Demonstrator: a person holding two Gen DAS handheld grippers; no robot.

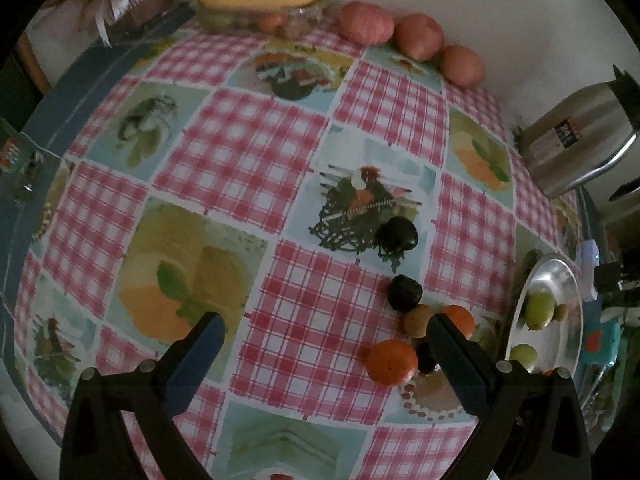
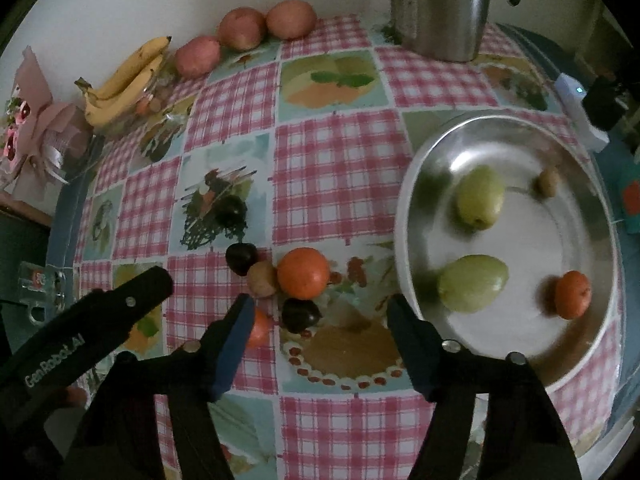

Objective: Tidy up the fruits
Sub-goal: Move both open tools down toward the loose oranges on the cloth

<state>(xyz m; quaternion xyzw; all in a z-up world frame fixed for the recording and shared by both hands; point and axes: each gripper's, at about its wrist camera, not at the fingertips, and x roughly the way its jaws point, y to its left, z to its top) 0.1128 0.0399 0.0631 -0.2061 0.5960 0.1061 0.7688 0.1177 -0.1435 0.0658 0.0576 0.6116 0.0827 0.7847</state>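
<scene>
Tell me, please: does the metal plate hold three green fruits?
No. The right wrist view shows only two green fruits in the metal plate, with one orange fruit and one small brown fruit.

Three oranges [image 2: 303, 273] showing in the right wrist view, two green fruits [image 2: 480, 197] lying in one metal plate [image 2: 412, 184], three apples [image 2: 291, 19] lining the wall, three dark plums [image 2: 241, 258], one banana bunch [image 2: 124, 84].

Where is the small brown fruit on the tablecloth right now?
In the right wrist view, the small brown fruit sits left of centre on the tablecloth, wedged between a dark plum and an orange, left of the metal plate.
</scene>
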